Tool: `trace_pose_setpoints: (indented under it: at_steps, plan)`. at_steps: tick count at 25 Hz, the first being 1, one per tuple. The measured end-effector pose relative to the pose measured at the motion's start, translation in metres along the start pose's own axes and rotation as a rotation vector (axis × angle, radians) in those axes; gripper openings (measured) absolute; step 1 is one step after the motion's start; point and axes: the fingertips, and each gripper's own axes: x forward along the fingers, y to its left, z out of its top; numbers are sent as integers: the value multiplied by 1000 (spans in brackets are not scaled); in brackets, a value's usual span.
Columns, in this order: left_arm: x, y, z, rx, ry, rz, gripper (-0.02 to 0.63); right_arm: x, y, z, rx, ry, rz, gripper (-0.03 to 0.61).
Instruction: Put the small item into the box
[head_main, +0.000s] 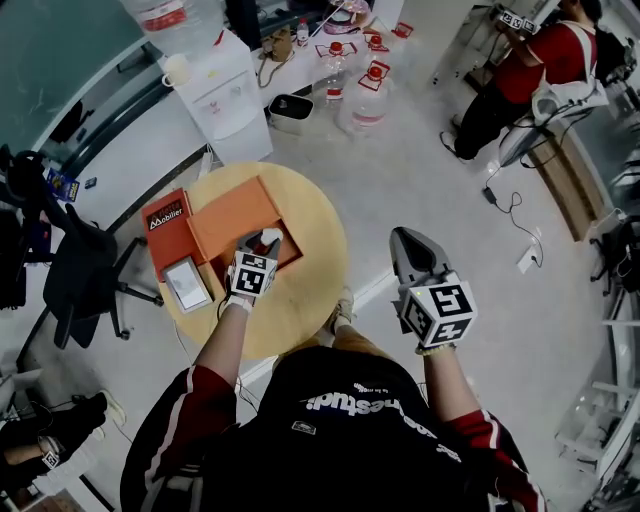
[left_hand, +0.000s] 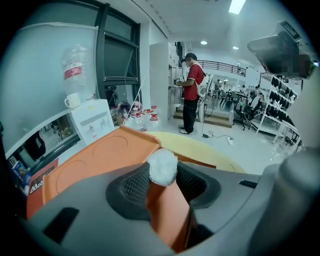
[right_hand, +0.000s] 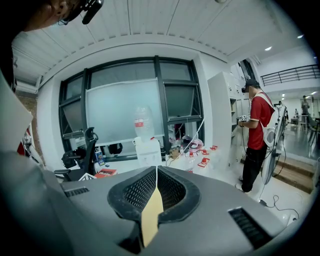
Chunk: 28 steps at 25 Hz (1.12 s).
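**Operator:** What is in the left tool?

**Spotter:** Your left tool (left_hand: 165, 186) has its jaws standing well apart, but they are pinched on a white fluffy ball (left_hand: 161, 166). The ball sits right at the tips and touches both pads.

**Operator:** Where is the box from there?

**Spotter:** It is straight below the tips and a little beyond them. You can see the orange box (left_hand: 105, 157) through the gap between the jaws. In the head view the tool hangs over the box's near right part, pointing down and away from you. I can't tell whether the ball is already lower than the box wall.

**Operator:** Is there an axis to line up?

**Spotter:** I'd say not. The ball is roundish, so it should drop the same whichever way it is turned. What matters is that you keep it over the open tray and off the rim. The box lies on the left half of the round wooden surface (head_main: 310, 300).

**Operator:** And the right hand?

**Spotter:** Your right tool (right_hand: 156, 172) has its jaws closed together with nothing in them. In the head view it is past the surface's right edge, over the floor and well apart from the box. Your left hand is much the nearer, so the drop is its job.
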Motion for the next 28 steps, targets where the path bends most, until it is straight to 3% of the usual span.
trace_pose_setpoints:
  at_steps: [7,28]
  plan:
    - [14,-9,-11,33,58,-1,169,7,-3,0,-4,16,9,34]
    - [23,-15,-1,-40,5,-33,200,5,-9,-8,1,37,3,34]
